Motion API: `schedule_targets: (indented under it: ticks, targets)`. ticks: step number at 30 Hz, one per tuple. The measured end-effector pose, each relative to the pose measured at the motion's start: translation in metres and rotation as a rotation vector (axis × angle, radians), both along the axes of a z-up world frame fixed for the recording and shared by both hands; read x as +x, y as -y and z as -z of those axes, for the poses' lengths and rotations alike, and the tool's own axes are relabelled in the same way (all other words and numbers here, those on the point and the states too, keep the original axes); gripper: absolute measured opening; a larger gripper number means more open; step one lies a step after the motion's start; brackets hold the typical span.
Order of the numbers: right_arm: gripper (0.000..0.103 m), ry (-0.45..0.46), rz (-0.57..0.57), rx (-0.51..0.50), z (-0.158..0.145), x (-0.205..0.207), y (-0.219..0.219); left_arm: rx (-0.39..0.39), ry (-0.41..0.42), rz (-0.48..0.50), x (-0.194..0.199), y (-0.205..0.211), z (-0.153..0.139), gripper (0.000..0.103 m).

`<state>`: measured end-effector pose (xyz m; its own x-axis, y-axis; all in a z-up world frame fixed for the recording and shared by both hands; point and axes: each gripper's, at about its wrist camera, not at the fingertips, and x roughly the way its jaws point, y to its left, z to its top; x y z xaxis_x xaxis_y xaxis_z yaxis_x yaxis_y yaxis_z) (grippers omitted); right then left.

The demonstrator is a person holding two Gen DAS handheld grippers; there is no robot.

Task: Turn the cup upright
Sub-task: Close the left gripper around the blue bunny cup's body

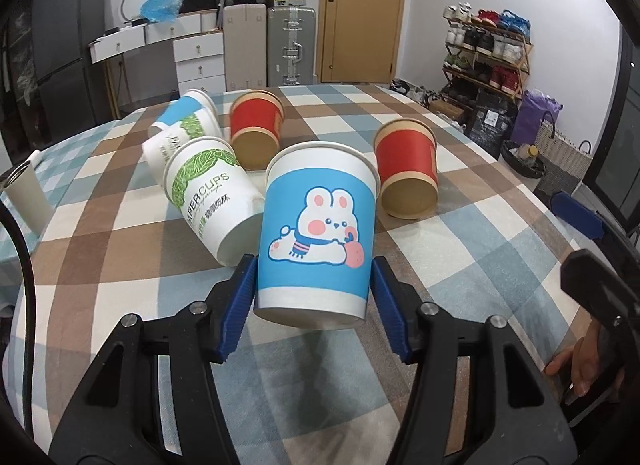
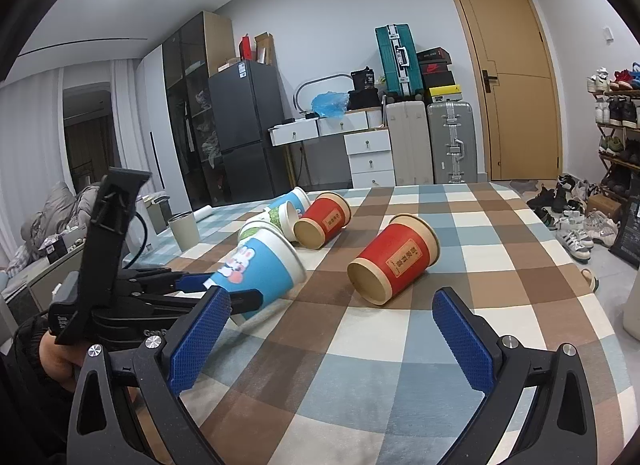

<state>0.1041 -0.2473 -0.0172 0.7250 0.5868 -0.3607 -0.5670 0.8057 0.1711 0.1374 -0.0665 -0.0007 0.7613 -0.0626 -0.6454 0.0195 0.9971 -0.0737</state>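
A blue paper cup with a white bunny (image 1: 318, 233) lies between the blue pads of my left gripper (image 1: 316, 289), base toward the camera; the pads touch or nearly touch its sides. In the right wrist view the same cup (image 2: 260, 265) is tilted, rim resting on the checked tablecloth, base raised in the left gripper (image 2: 208, 285). My right gripper (image 2: 332, 333) is open and empty above the cloth, near a red cup (image 2: 394, 257) lying on its side.
Several more cups lie on their sides: a green-leaf one (image 1: 212, 193), a second red one (image 1: 256, 129), a blue one (image 1: 188, 109) at the back. A grey cup (image 1: 28, 197) stands upright at the left table edge (image 1: 12, 261). The right gripper shows at right (image 1: 600, 289).
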Motion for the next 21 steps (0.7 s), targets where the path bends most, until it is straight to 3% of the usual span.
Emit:
schedule_targets:
  ticks: [9,21]
  targets:
    - [0.103,-0.012,-0.044,-0.008,0.003,-0.004,-0.015,-0.044,0.05,-0.111,-0.042,-0.031,-0.014,0.055]
    - [0.103,-0.014,-0.087,-0.041,0.008,-0.009,-0.034,-0.129,0.053,-0.195,-0.09,-0.055,-0.004,0.055]
